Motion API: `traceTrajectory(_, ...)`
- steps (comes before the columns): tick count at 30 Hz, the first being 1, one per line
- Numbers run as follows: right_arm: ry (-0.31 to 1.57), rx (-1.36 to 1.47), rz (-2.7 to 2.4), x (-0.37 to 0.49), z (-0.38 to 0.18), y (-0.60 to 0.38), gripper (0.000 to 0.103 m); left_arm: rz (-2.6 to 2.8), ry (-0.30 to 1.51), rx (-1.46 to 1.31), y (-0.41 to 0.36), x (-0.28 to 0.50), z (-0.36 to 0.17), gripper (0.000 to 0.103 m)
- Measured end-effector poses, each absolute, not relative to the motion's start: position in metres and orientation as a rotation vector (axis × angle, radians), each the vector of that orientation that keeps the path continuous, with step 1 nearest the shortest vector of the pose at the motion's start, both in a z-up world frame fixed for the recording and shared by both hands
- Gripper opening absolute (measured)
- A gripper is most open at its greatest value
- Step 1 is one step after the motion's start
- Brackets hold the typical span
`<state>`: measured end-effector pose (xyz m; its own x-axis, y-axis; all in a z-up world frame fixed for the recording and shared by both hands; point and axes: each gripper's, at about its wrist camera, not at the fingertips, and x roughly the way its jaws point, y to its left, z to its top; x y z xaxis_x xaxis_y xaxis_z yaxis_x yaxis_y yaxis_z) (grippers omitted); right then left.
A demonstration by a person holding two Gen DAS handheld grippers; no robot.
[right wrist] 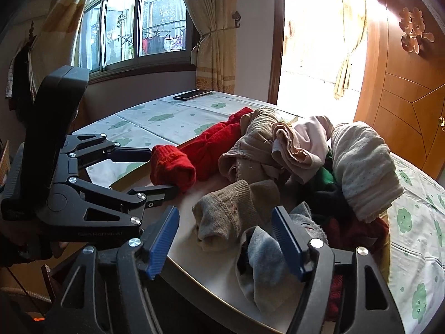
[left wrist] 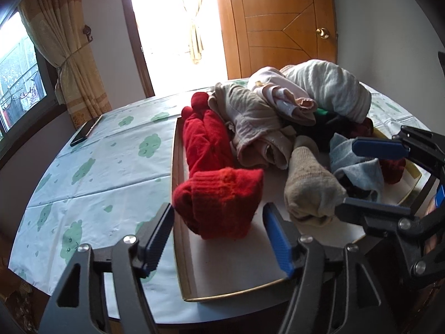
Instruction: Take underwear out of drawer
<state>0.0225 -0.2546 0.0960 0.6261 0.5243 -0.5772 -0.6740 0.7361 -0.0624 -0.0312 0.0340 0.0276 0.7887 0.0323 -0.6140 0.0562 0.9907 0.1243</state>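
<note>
I see the drawer [left wrist: 178, 183] lying on the tabletop [left wrist: 91, 167], with a phone [left wrist: 84, 132] at the far left. Red socks [left wrist: 219, 200] sit just ahead of my left tool [left wrist: 218, 239], whose jaws are spread wide around nothing. A beige sock [right wrist: 230, 211] and grey-blue sock [right wrist: 264, 253] crowd my right tool [right wrist: 225, 242], also open, low at the near rim. The underwear [right wrist: 281, 150] is heaped at the drawer's far end.
</note>
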Motion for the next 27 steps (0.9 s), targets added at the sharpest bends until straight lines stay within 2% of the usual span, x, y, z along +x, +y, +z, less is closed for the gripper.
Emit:
traceTrajectory(6,0.518,-0.28,0.674,0.0,0.102,-0.273,0.071,-0.027,0.606,0.083,0.036,-0.055,0.039,0.073)
traceTrajectory(10,0.484,-0.251,0.658,-0.012,0.106,-0.283,0.073,-0.034,0.557,0.065,0.032,-0.074,0.046,0.079)
traceTrajectory(14,0.446,-0.216,0.615,-0.027,0.113,-0.299,0.074,-0.028,0.515,0.05,0.027,-0.091,0.053,0.079)
traceTrajectory(18,0.391,-0.151,0.584,-0.041,0.12,-0.316,0.081,-0.017,0.472,0.036,0.023,-0.105,0.056,0.091)
traceTrajectory(27,0.364,-0.131,0.565,-0.047,0.122,-0.322,0.082,-0.014,0.449,0.055,0.012,-0.113,0.056,0.092)
